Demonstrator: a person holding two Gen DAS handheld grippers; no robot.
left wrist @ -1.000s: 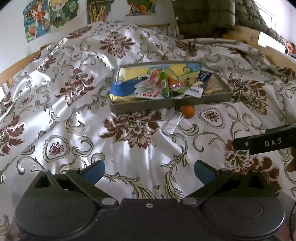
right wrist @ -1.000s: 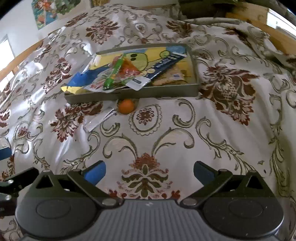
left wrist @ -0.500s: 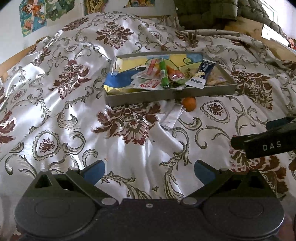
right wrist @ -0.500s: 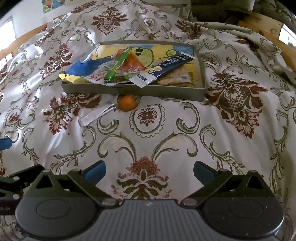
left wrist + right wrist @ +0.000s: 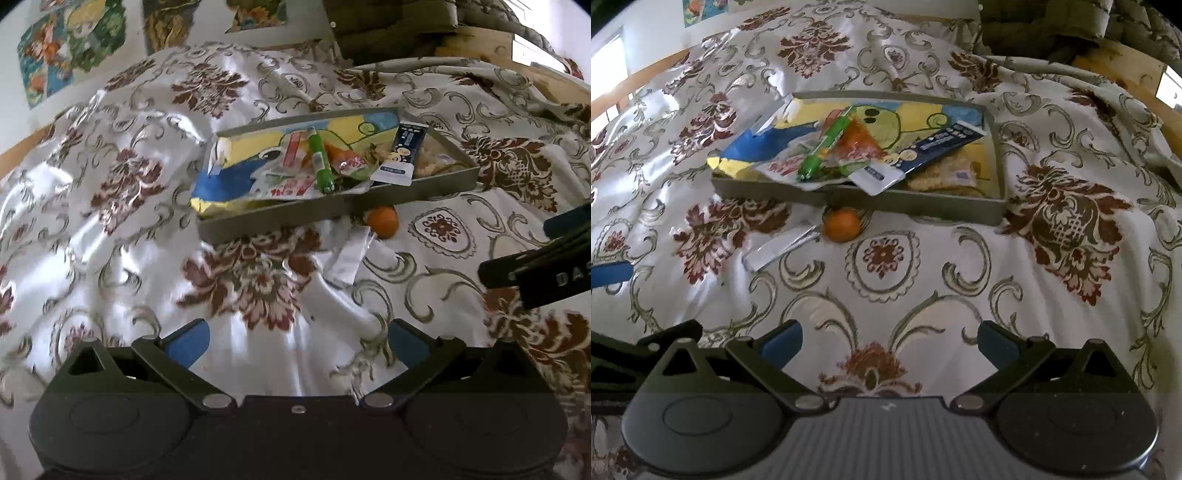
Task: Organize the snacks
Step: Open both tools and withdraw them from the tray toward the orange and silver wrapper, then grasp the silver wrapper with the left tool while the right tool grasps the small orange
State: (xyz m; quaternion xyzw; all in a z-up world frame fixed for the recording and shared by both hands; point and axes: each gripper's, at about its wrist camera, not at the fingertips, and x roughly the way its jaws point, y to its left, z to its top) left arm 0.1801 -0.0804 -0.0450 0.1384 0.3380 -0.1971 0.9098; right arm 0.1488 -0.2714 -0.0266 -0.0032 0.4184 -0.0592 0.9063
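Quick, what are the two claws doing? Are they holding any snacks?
Left gripper: open, holding nothing.
Right gripper: open, holding nothing.

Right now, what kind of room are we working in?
Most likely a bedroom: the tray of snacks sits on a rumpled floral bedspread, with a wooden bed frame and cartoon posters behind.

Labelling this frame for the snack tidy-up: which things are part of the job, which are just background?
Job: tray, orange ball, clear packet, green tube, dark blue packet.
Background: bedspread, posters, folded blanket.
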